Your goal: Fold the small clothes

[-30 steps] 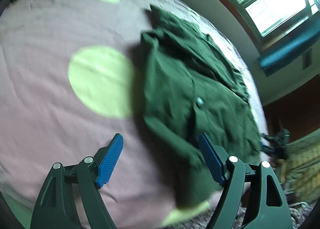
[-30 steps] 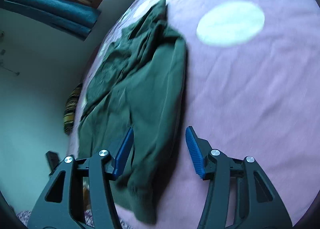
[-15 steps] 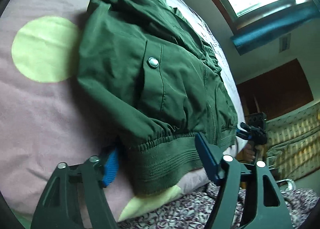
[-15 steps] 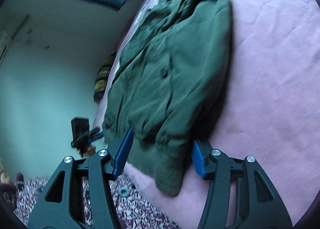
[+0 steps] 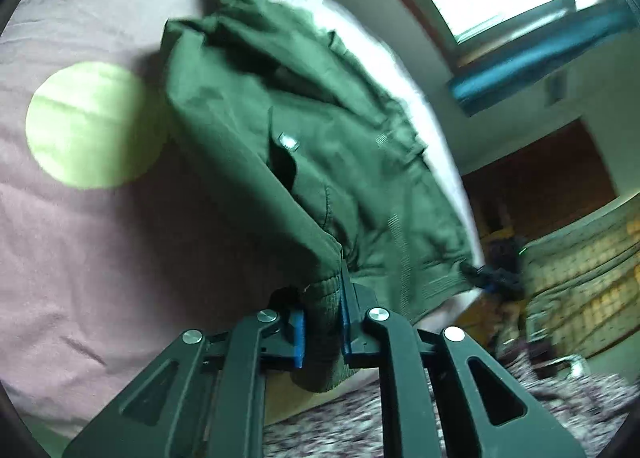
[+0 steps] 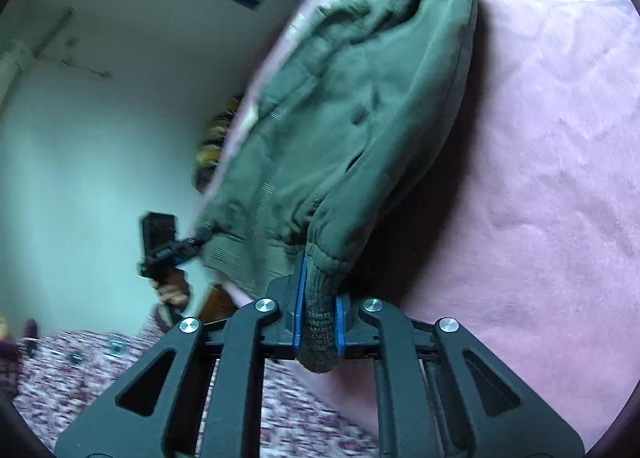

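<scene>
A dark green jacket (image 5: 320,146) of smooth woven cloth, with a metal snap (image 5: 289,142), lies on a pink bedsheet (image 5: 100,242) printed with pale green dots. The left gripper (image 5: 322,332) has its blue ribbed pads clamped on a ribbed knit cuff (image 5: 322,322) at the jacket's near end, lifting the sleeve. The right gripper (image 6: 318,324) is likewise closed on the other knit cuff (image 6: 319,322), pointing along the jacket (image 6: 360,106).

Right tongs (image 6: 319,324) pinch the green jacket's (image 6: 360,106) cuff (ribbed).
</scene>
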`<state>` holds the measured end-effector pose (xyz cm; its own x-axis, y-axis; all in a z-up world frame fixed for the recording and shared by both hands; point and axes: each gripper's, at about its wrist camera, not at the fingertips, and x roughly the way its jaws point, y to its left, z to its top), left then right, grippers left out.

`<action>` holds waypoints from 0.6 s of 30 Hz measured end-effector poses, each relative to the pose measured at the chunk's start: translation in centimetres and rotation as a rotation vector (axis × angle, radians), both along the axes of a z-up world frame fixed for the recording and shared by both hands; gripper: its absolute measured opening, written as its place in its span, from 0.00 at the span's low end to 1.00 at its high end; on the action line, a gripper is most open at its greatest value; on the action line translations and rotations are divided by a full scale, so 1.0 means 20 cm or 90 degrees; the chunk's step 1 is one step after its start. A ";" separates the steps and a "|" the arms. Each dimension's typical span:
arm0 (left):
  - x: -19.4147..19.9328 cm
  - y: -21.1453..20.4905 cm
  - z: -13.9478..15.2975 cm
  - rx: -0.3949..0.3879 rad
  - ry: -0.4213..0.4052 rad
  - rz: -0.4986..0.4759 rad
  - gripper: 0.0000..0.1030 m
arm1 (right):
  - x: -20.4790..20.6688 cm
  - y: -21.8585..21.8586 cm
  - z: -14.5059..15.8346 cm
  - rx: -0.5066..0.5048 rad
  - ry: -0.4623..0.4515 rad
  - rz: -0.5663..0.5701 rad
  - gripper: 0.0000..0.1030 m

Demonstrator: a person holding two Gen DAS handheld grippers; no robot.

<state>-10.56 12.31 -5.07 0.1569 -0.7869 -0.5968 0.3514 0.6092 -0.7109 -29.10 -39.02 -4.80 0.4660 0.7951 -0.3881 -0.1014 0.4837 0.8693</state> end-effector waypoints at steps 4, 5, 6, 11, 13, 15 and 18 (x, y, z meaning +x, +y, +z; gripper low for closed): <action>0.06 0.00 0.10 -0.078 0.002 0.022 0.12 | 0.05 -0.07 0.09 0.095 -0.044 -0.026 0.10; 0.11 0.00 0.14 -0.099 0.003 0.033 0.12 | 0.07 -0.10 0.10 0.124 -0.051 -0.039 0.10; 0.14 -0.01 0.16 -0.114 0.004 0.040 0.12 | 0.10 -0.11 0.11 0.147 -0.055 -0.049 0.10; 0.42 -0.06 0.26 -0.178 0.005 0.077 0.12 | 0.36 -0.24 0.12 0.228 -0.067 -0.115 0.10; 0.55 -0.09 0.26 -0.186 0.009 0.087 0.12 | 0.51 -0.26 0.10 0.252 -0.053 -0.131 0.10; 0.70 -0.16 0.23 -0.184 0.018 0.097 0.13 | 0.66 -0.27 0.06 0.258 -0.035 -0.149 0.10; 0.93 -0.26 0.13 -0.163 0.040 0.110 0.13 | 0.90 -0.32 -0.06 0.271 0.012 -0.177 0.10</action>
<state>8.01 7.11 -2.45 0.2709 -0.8778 -0.3951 0.2087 0.4542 -0.8661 -11.13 -45.42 -5.98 0.6789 0.7312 -0.0669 -0.0008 0.0918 0.9958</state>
